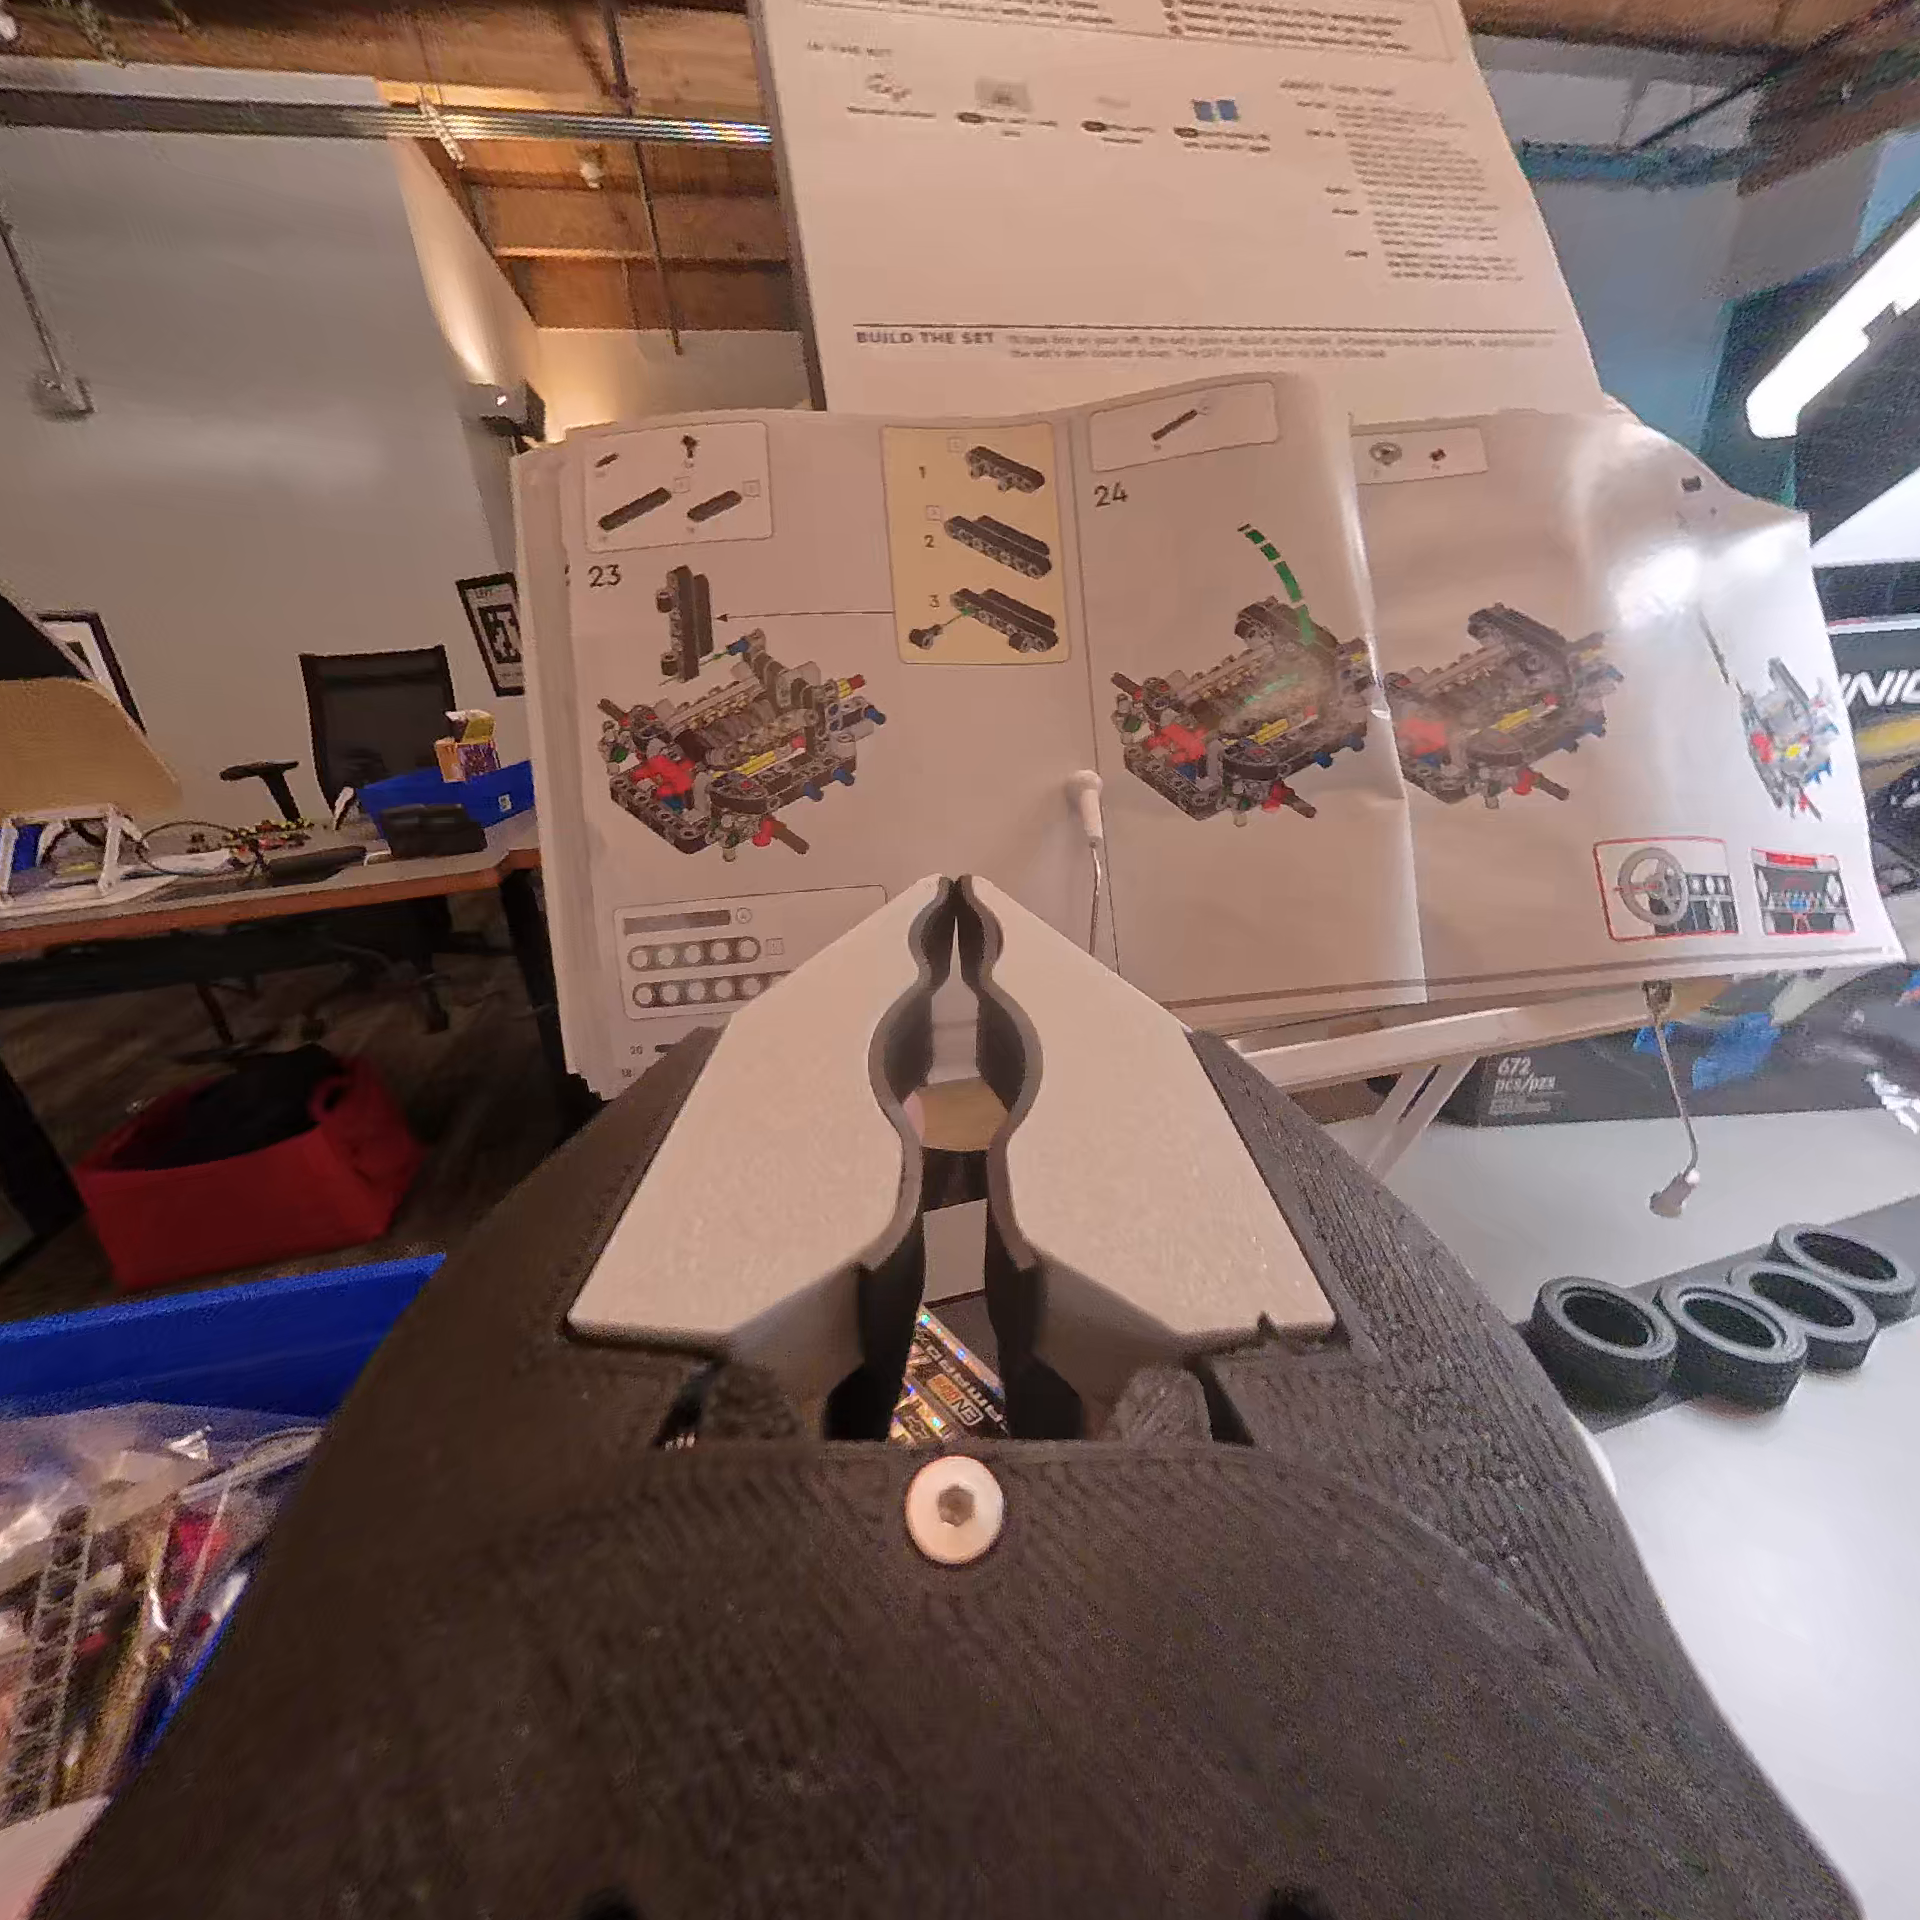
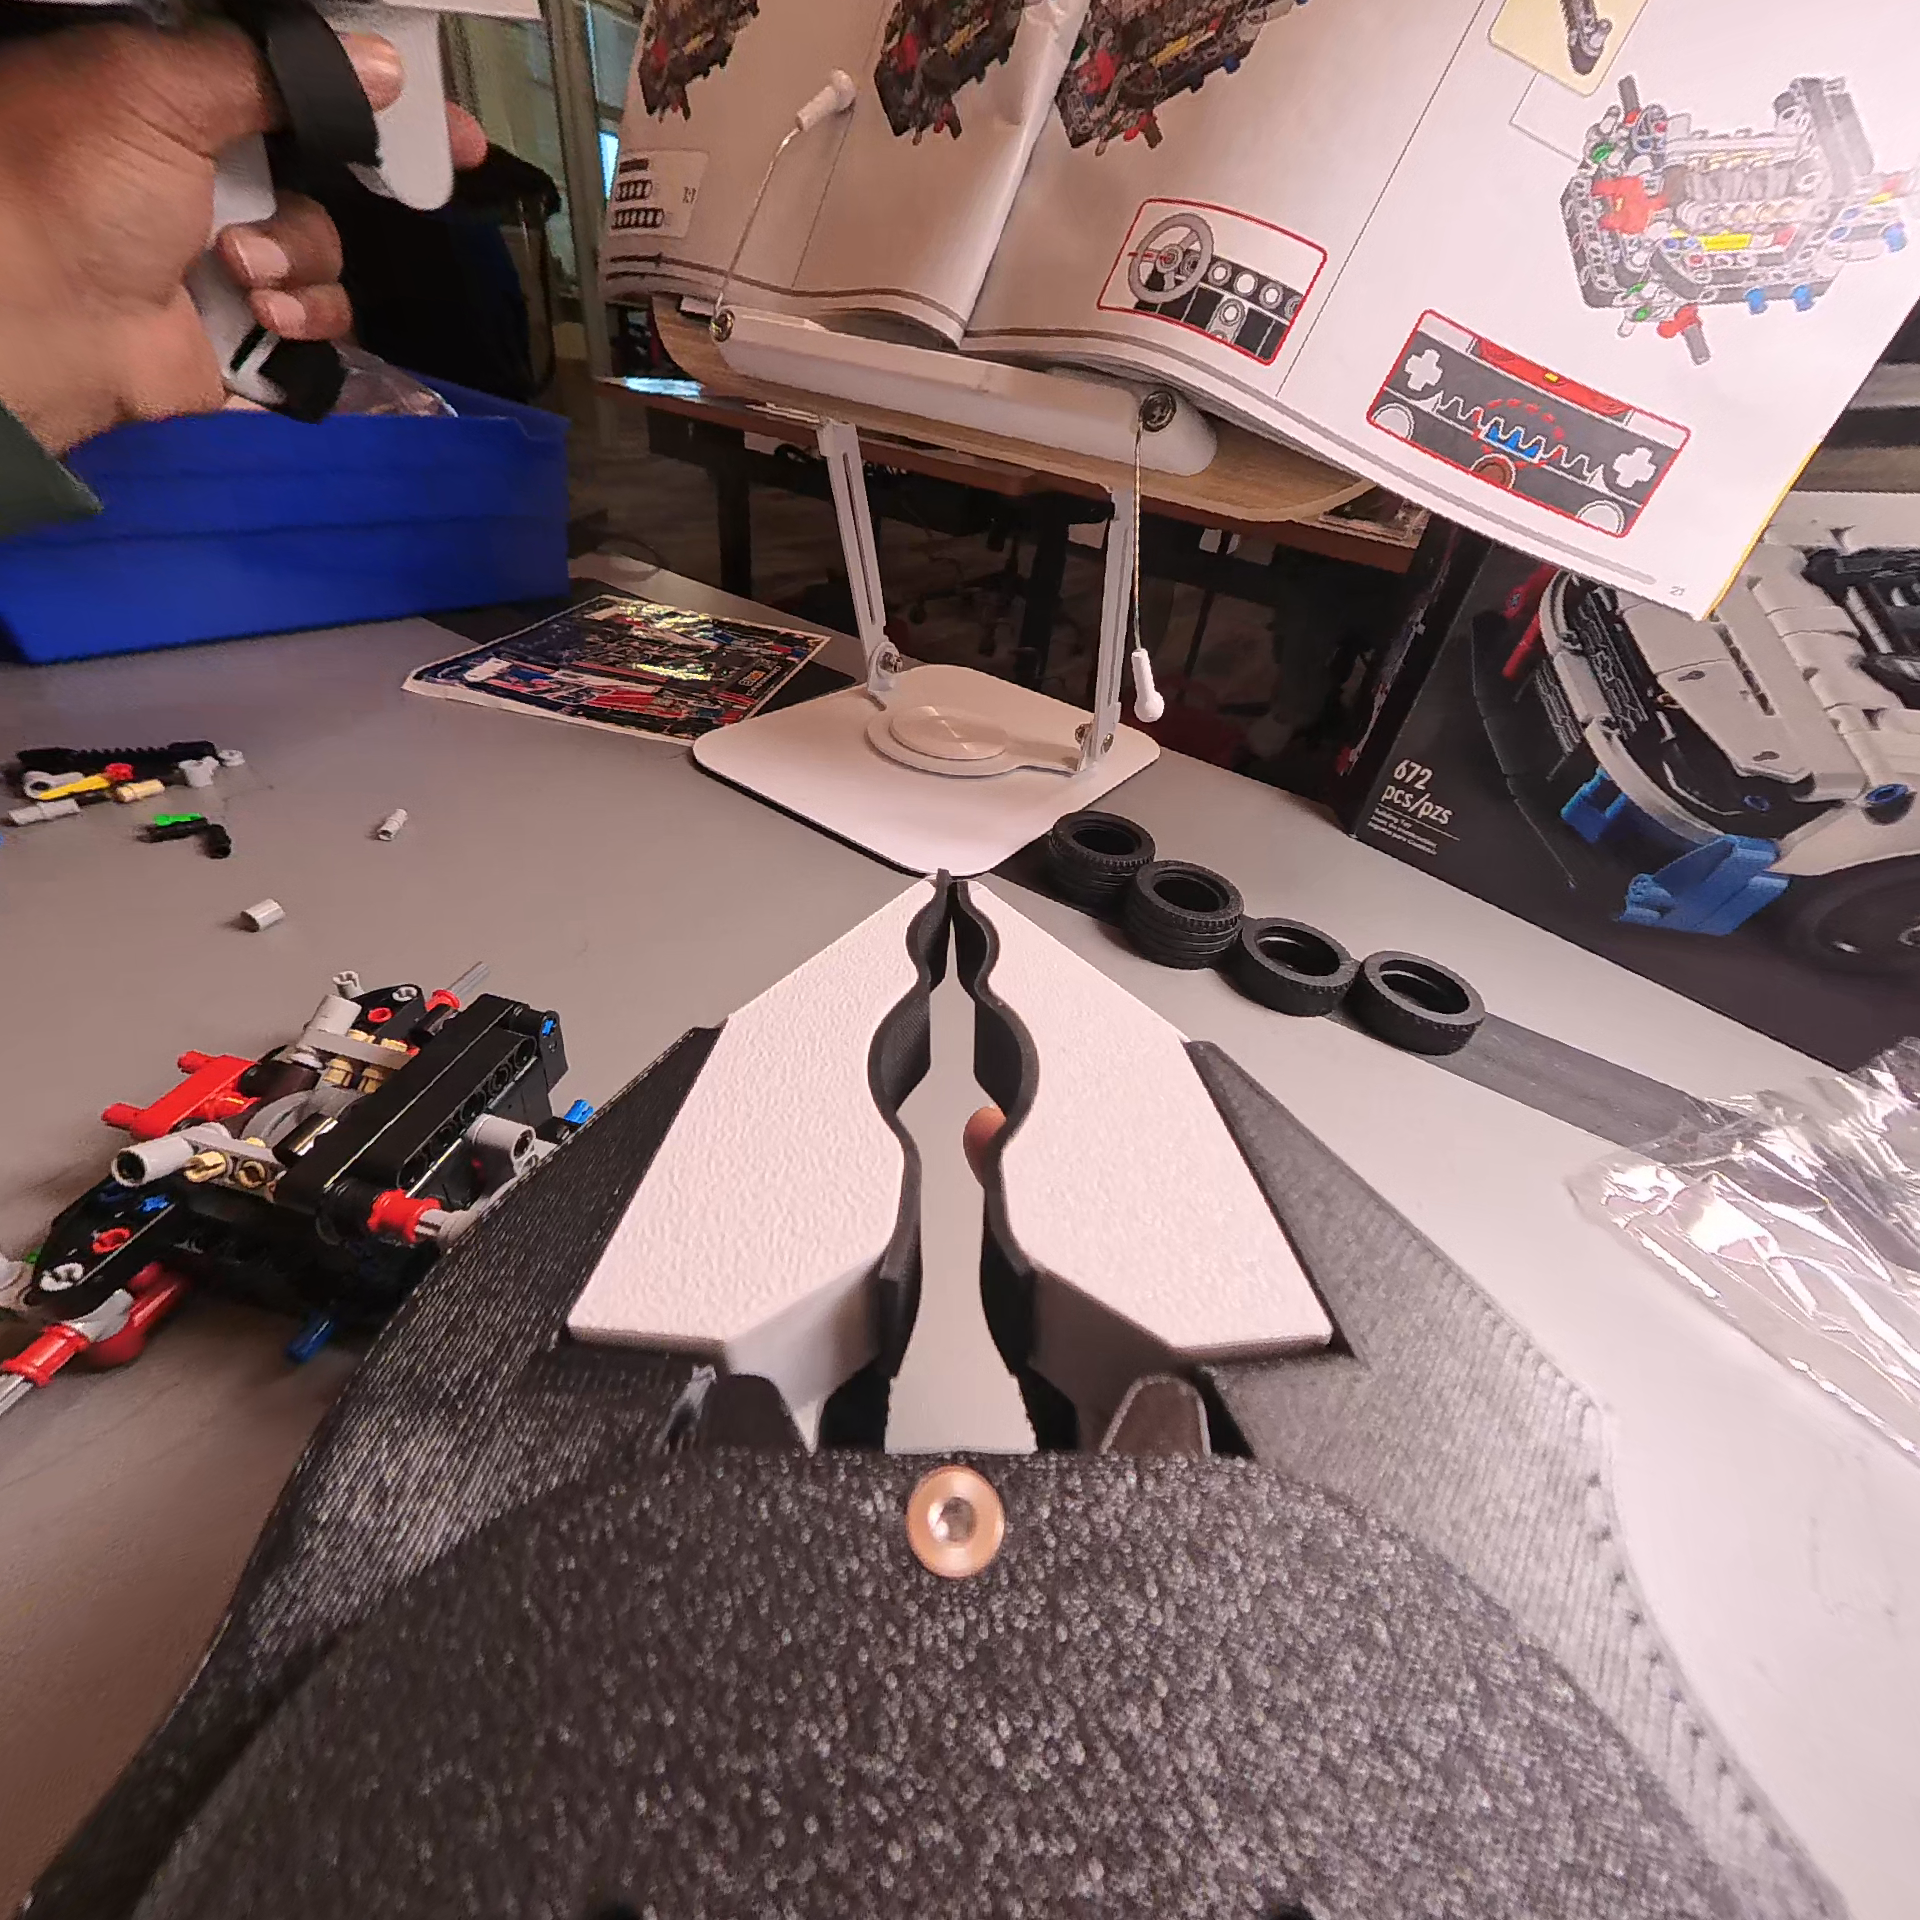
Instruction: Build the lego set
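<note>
— Low at the left of the right wrist view, what lies on the table [image 2: 623, 935]?
— The half-built lego model [image 2: 301, 1132], black with red pins, just beside the right tongs [image 2: 953, 883], whose tips meet on nothing.
— And the left tongs [image 1: 956, 883]?
— Pressed together too, empty, pointing at the instruction booklet [image 1: 935, 675] at frame centre, open on its white stand [image 2: 925, 769].
— Anything else?
— Four black tyres [image 2: 1257, 935] right of centre; loose pieces [image 2: 114, 784] at mid left; a blue bin [image 2: 291, 520] upper left, under a hand [image 2: 135, 239].

Wooden ceiling joists [image 1: 623, 208], white wall [image 1: 208, 416]
</note>
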Demonstrator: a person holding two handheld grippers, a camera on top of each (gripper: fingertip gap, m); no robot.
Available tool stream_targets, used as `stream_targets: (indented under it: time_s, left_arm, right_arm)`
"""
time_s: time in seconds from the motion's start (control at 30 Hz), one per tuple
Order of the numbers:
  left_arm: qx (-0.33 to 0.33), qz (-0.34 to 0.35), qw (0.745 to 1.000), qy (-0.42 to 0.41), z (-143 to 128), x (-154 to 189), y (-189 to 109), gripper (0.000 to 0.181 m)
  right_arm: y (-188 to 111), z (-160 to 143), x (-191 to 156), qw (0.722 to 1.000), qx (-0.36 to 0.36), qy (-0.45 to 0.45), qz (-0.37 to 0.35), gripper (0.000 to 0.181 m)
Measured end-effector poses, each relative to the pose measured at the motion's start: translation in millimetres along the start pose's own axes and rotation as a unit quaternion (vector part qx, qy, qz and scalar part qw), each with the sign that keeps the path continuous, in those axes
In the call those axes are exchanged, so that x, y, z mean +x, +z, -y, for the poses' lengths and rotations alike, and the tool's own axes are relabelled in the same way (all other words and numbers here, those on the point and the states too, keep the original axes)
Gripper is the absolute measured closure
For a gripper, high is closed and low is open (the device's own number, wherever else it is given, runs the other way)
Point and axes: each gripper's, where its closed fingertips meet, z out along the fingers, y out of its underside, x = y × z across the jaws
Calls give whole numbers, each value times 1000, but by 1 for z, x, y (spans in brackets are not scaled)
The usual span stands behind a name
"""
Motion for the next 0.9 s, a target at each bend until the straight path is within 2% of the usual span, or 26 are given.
stream_targets:
  time_s: [0.1, 0.37, 0.9]
  left_arm:
    - [6, -5, 1000, 30, 8, 4, -1, 181]
    - [21, -43, 999, 3, 22, 29, -4, 181]
    - [-30, -96, 995, 22, -6, 85, 3, 181]
  right_arm:
    - [0, 0, -1, 1000, 0, -3, 2, 181]
    - [1, 0, -3, 1000, -2, -9, 5, 181]
    - [0, 0, -4, 1000, -1, -19, 0, 181]
